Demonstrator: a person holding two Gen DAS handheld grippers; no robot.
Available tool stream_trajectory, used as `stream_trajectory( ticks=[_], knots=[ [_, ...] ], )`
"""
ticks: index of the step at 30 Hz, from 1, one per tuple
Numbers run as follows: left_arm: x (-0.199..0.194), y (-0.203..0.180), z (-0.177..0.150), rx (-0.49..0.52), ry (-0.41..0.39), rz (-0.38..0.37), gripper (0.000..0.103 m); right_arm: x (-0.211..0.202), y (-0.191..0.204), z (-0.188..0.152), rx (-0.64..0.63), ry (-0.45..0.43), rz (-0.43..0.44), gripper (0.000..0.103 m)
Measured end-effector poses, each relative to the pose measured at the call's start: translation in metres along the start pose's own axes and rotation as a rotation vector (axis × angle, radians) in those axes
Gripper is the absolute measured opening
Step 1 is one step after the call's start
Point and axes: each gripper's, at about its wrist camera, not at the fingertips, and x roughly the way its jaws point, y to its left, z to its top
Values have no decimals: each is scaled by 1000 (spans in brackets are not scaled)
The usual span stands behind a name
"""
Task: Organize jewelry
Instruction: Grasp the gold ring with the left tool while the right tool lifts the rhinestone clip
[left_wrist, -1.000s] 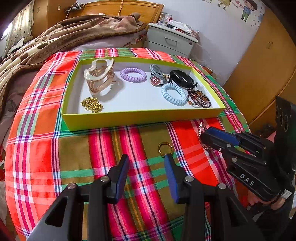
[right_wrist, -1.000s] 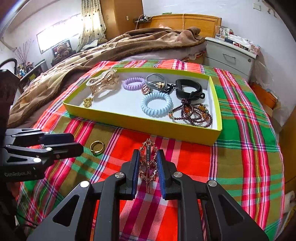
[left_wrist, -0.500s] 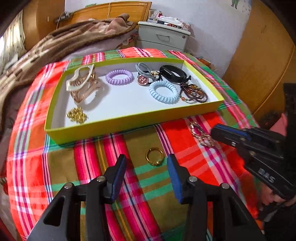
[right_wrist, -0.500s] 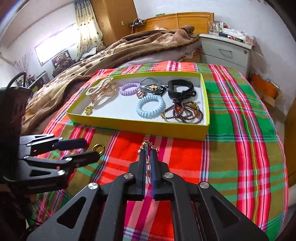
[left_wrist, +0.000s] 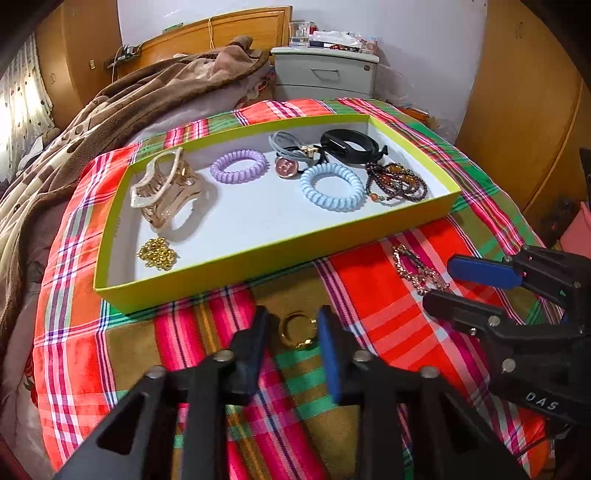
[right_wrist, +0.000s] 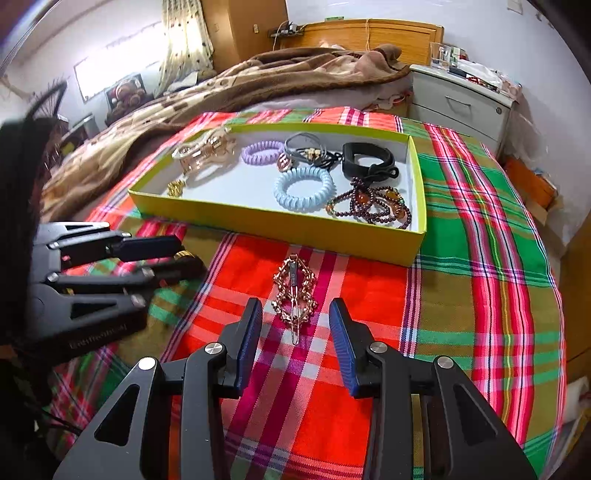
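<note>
A yellow-green tray (left_wrist: 258, 258) (right_wrist: 295, 225) on the plaid cloth holds a clear claw clip (left_wrist: 166, 188), a gold chain (left_wrist: 157, 253), purple (left_wrist: 238, 166) and blue (left_wrist: 332, 186) coil ties, a black band (left_wrist: 349, 144) and dark beads (left_wrist: 397, 182). A gold ring (left_wrist: 297, 330) lies on the cloth between the fingers of my open left gripper (left_wrist: 291, 334). A rose-gold chain hair clip (right_wrist: 294, 295) (left_wrist: 417, 267) lies on the cloth just ahead of my open right gripper (right_wrist: 295, 326), not held.
A brown blanket (left_wrist: 110, 110) covers the bed behind the tray. A grey nightstand (left_wrist: 325, 74) stands at the back. Wooden wardrobe doors (left_wrist: 524, 110) are on the right. The two grippers are close together at the front of the plaid cloth (right_wrist: 480, 258).
My right gripper, shut on the hair clip half a second ago, has opened and the clip lies on the cloth. My left gripper has moved closer around the gold ring.
</note>
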Motion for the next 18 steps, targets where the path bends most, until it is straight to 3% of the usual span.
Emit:
stream_trajectory(
  ticks=[7,10,18],
  knots=[
    [-1,5,-1,-17,-4,-23,22,3,7,0,-32,10,-32,38],
    [-3,8,-2,-31,-6,-28,22,4,10,-1,-49,11,-45,25],
    [-11,18,-3,-62,-22,-40,22,4,12,0,-57,6,-58,22]
  ],
)
